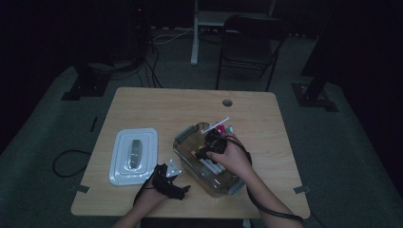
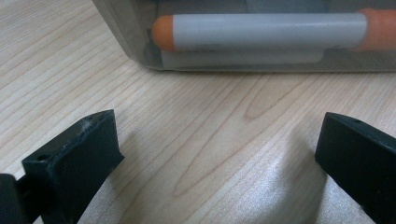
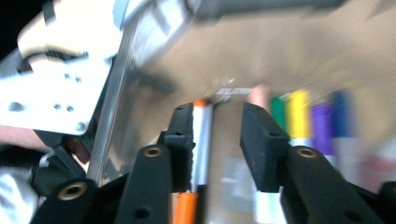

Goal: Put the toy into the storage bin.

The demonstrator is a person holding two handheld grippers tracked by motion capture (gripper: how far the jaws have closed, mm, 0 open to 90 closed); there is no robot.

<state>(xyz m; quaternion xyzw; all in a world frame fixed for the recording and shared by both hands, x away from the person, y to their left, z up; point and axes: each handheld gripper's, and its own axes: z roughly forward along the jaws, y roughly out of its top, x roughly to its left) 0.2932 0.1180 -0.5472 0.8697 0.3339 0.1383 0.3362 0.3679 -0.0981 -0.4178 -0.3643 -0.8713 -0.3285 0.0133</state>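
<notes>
Wood surface (image 1: 157,104) carries a clear container (image 1: 183,142) w/ markers; right tongs (image 3: 217,140) sit inside it, jaws apart, an orange-capped marker (image 3: 201,140) lying between them against one jaw, not pinched. Left tongs (image 2: 219,154) rest wide apart on the surface just beside the container's wall. No writing legible on the markers.
</notes>
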